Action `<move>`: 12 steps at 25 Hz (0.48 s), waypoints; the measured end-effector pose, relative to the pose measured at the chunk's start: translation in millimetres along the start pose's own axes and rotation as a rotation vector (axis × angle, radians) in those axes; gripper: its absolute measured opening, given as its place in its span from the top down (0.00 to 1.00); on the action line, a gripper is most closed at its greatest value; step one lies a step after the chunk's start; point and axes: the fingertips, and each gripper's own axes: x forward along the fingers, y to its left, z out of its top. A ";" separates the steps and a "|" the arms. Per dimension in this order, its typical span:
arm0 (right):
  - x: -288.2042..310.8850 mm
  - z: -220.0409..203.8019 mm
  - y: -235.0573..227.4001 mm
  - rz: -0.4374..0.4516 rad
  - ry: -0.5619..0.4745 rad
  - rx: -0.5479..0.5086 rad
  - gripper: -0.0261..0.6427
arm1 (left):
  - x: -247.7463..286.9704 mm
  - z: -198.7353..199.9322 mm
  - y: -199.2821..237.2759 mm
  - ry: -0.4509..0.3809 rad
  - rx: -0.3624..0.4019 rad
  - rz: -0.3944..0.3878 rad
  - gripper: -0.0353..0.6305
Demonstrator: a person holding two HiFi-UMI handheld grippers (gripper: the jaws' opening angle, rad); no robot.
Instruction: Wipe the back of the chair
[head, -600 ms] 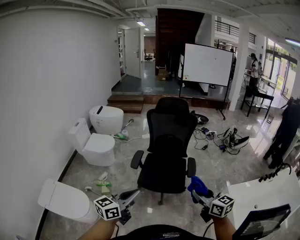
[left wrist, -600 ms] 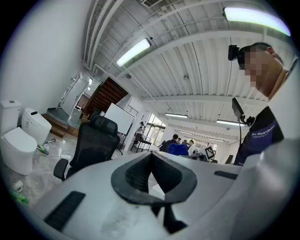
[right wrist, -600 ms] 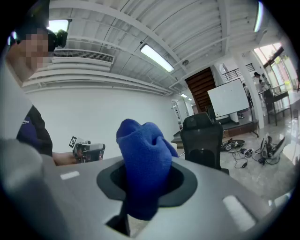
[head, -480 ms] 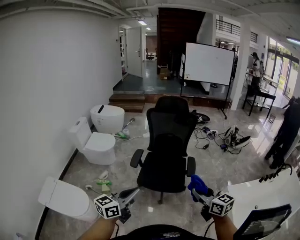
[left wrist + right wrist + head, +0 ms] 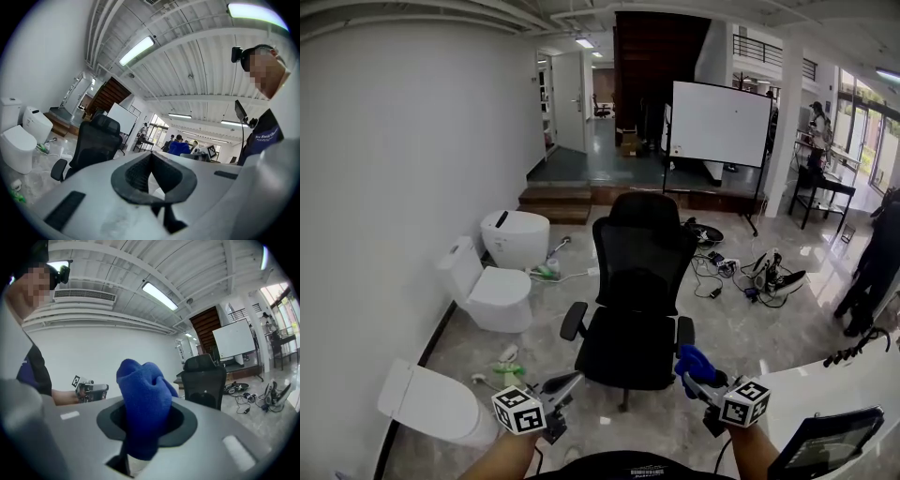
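In the right gripper view, the right tool (image 5: pixel 142 414) grips a blue cloth (image 5: pixel 144 385). In the left gripper view, the left tool (image 5: pixel 150 161) is closed and empty. The head view shows the chair (image 5: pixel 639 272) at 12 o'clock, well apart from both.

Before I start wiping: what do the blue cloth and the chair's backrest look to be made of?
The blue cloth is likely microfibre or terry: matte, fuzzy nap, soft folds. The backrest is probably black mesh in a plastic frame: a greyer panel sits inside a darker rim, but the weave is too small to confirm.
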 end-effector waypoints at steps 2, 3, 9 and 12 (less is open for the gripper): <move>20.3 4.9 -3.8 -0.014 -0.001 -0.005 0.80 | 3.4 9.3 18.6 -0.001 0.004 -0.025 0.94; 32.7 8.3 -5.8 -0.025 -0.003 -0.007 0.80 | 4.7 15.4 29.4 -0.001 0.007 -0.039 0.94; 115.5 35.5 -6.5 -0.089 -0.037 0.012 0.80 | 2.4 59.1 106.6 0.032 0.015 -0.121 0.94; 146.0 46.9 -6.0 -0.116 -0.057 0.022 0.80 | -1.1 75.5 135.2 0.051 0.025 -0.149 0.94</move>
